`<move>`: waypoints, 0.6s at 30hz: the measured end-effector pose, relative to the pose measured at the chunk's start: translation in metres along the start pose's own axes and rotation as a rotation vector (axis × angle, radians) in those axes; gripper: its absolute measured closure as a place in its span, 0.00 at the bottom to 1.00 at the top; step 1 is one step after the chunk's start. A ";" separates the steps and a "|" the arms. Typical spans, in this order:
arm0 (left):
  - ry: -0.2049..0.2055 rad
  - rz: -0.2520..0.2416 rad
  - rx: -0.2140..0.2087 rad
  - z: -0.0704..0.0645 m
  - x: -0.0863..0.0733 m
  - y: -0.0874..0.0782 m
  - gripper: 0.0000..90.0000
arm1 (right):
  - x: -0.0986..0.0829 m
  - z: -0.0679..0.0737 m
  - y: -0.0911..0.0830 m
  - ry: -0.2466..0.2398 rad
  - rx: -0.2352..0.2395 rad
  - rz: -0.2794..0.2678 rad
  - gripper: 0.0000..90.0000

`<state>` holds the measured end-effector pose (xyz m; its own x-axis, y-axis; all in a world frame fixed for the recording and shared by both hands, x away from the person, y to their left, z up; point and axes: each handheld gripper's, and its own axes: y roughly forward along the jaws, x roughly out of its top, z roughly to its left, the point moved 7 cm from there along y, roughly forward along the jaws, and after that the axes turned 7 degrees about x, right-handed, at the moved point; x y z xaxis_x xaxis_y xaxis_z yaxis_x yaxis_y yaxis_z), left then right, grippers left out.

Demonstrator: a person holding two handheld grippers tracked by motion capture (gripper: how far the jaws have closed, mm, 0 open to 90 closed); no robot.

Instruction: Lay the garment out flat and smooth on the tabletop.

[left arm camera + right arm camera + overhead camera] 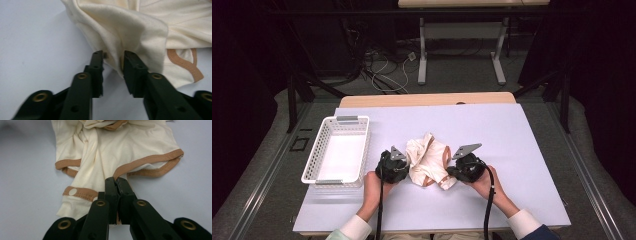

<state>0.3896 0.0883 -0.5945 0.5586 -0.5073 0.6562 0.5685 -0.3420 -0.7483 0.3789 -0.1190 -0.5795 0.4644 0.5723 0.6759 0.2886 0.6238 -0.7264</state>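
Note:
A crumpled cream garment (428,160) with tan trim lies on the pale table between my two grippers. In the left gripper view, my left gripper (113,58) stands open, its jaws on either side of a hanging fold of the garment (130,27), with the cloth brushing the right jaw. In the right gripper view, my right gripper (116,181) is shut on the tan-trimmed edge of the garment (120,147); a snap tab lies to its left. From above, the left gripper (406,162) touches the garment's left side and the right gripper (451,172) its lower right.
A white mesh basket (312,160) stands at the left of the table (492,130), close to my left hand. Bare table surface lies to the right and behind the garment. Another table's legs and cables are on the floor beyond.

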 end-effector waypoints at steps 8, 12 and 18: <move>-0.050 0.012 -0.015 0.003 -0.005 -0.012 0.49 | -0.001 -0.004 -0.001 0.003 -0.010 -0.001 0.98; -0.073 0.028 -0.047 0.000 -0.010 -0.016 0.43 | -0.002 -0.005 -0.001 0.010 -0.012 0.006 0.98; -0.070 0.012 -0.092 -0.010 -0.012 -0.023 0.38 | -0.002 -0.006 -0.001 0.008 -0.015 0.001 0.98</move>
<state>0.3638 0.0938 -0.5860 0.6078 -0.4566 0.6496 0.5054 -0.4085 -0.7600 0.3829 -0.1235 -0.5807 0.4715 0.5683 0.6743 0.3011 0.6149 -0.7288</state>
